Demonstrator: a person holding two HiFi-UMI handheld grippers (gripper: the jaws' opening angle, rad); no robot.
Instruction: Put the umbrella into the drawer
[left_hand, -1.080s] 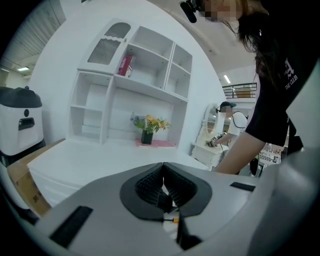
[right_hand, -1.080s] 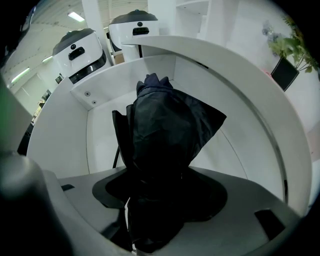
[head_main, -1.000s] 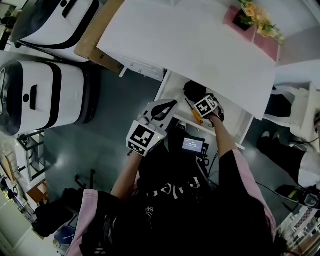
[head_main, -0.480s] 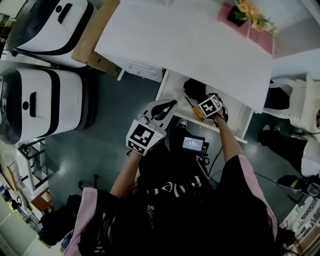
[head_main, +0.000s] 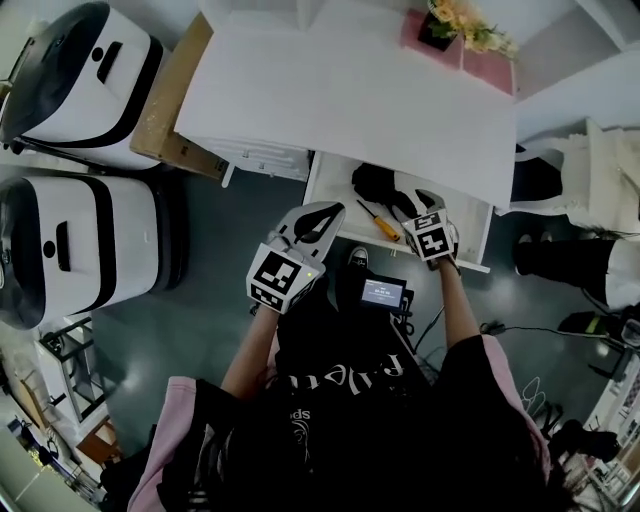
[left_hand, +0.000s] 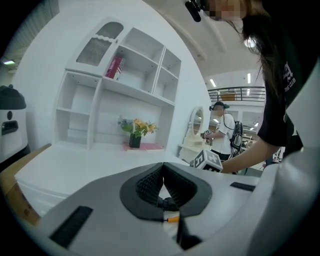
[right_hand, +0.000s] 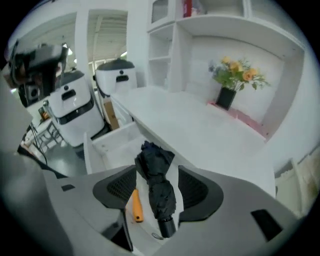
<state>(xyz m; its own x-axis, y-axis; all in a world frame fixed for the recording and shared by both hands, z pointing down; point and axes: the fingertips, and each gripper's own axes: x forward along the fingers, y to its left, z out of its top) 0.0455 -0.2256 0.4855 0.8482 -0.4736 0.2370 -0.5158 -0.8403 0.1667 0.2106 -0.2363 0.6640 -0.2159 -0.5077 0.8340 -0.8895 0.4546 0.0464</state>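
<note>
Right tongs (right_hand: 157, 171) apart, umbrella (right_hand: 160, 195) in drawer (right_hand: 111, 146)

From the head camera, the desk top (head_main: 340, 90) hides the open drawer's (head_main: 322, 205) rear. The right gripper (head_main: 412, 203) covers the umbrella's (head_main: 372, 184) 3 o'clock end. In the right gripper view, a jaw hides the screwdriver's (right_hand: 136, 204) shaft.

The umbrella (right_hand: 159, 190) is black, the screwdriver handle (right_hand: 136, 205) orange, the drawer (right_hand: 112, 147) white.

The umbrella (right_hand: 158, 192) lies in the drawer (right_hand: 102, 146), screwdriver (right_hand: 136, 205) just beside it.
</note>
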